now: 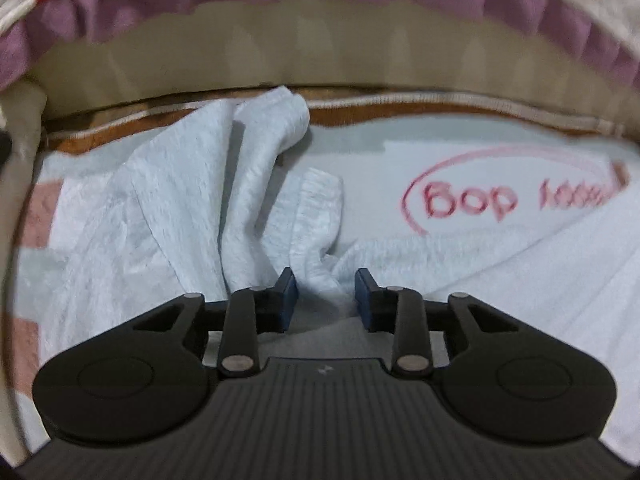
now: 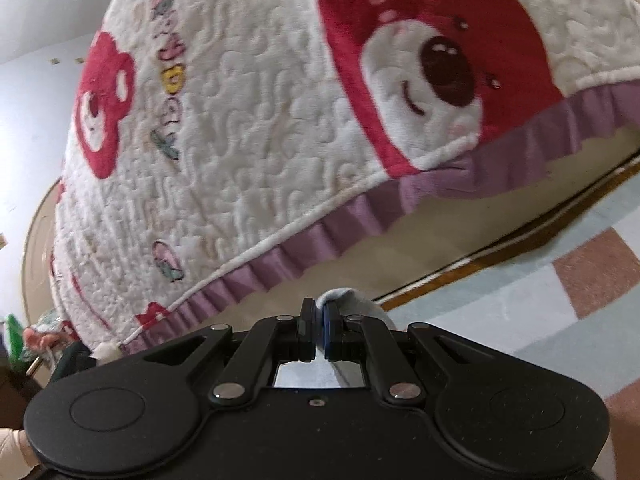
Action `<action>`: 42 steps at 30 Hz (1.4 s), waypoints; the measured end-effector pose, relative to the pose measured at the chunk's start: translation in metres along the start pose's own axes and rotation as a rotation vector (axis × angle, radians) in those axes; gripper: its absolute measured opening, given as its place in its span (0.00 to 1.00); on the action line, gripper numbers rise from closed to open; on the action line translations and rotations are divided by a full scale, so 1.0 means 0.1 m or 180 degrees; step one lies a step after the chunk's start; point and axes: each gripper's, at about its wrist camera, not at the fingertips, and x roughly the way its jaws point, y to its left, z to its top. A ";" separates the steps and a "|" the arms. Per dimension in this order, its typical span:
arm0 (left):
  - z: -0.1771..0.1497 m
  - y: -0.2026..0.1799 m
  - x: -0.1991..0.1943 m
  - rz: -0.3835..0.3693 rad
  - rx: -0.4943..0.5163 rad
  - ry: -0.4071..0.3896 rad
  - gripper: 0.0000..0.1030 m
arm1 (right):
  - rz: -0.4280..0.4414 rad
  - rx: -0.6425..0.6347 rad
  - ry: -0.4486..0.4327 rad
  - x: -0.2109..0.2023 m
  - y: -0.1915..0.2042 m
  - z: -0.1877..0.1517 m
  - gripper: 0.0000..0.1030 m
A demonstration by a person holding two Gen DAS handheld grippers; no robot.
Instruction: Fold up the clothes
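A cream quilted bedspread with red bear faces and a purple frill (image 2: 248, 128) fills the far side. Near it, a rumpled pale grey fleece garment (image 1: 168, 208) lies on the checked mat (image 2: 592, 272). The left gripper (image 1: 326, 294) hovers over it, fingers wide; the right gripper (image 2: 320, 330) pinches a grey fold.

- Pale grey-white garment (image 1: 168, 216): soft, fleecy knit, crumpled in long folds across the floor covering, one ribbed cuff (image 1: 320, 196) lying loose near the middle.
- A fold of the same cloth (image 2: 344, 300) stands pinched upright.
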 end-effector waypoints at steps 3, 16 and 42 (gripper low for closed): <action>0.10 -0.03 -0.12 0.0079 0.0108 -0.0017 0.07 | 0.0122 -0.0101 0.0011 -0.01 0.08 -0.01 0.07; 0.13 0.20 -1.04 0.0229 0.0056 -0.1187 0.06 | 0.0509 -0.0291 -0.0344 -0.26 0.35 0.18 0.07; 0.73 0.03 -0.34 0.1090 0.0026 -0.1368 0.38 | -0.0413 -0.0438 -0.0271 -0.11 0.17 0.12 0.07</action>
